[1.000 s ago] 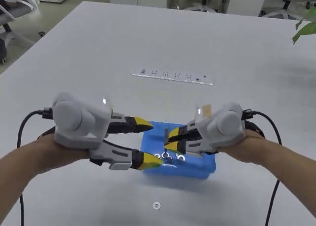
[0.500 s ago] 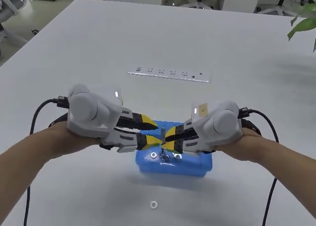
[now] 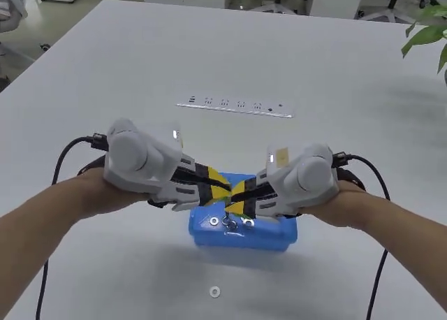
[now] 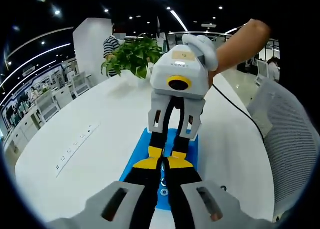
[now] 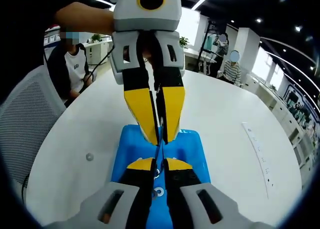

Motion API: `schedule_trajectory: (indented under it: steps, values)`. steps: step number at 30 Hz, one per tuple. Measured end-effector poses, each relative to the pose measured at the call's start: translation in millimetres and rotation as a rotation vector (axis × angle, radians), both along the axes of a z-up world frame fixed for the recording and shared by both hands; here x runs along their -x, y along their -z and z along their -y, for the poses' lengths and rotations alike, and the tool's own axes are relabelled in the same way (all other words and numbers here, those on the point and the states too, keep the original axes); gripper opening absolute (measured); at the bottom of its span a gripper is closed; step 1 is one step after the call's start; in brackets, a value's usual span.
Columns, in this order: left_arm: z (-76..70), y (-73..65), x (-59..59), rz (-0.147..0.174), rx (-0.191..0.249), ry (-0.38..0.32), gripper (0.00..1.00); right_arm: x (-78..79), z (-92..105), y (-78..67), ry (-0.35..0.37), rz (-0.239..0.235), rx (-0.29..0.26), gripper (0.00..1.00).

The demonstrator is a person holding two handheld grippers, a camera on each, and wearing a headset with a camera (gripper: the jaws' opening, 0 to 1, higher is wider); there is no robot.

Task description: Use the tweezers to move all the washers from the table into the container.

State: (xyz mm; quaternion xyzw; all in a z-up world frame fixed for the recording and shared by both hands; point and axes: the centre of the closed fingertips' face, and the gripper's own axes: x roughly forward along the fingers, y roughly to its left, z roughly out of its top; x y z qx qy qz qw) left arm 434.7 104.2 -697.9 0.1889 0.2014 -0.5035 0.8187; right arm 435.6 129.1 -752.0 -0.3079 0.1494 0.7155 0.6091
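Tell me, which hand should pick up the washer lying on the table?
Probably the right hand-held gripper: the tweezers run out from between its shut jaws. The left hand-held gripper pinches just their tip. The washer lies near both.

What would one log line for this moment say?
left tool: shut on tweezers | right tool: shut on tweezers | both over blue container | one washer on table

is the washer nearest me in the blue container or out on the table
Out. The washer lies on the bare table, apart from the blue container, which holds other washers.
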Motion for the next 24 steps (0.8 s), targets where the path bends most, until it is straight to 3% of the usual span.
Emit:
schedule_trajectory:
  steps: [11, 24]
  values:
    - [-1.5, -2.1, -2.3, 0.015, -0.005, -0.002, 0.06, -0.4, -0.8, -3.0, 0.002, 0.009, -0.003, 0.11]
    - [-4.8, -15.2, -2.7, 0.031, 0.000, -0.032, 0.06, 1.9, 1.1, -16.5, 0.013, 0.030, -0.021, 0.18]
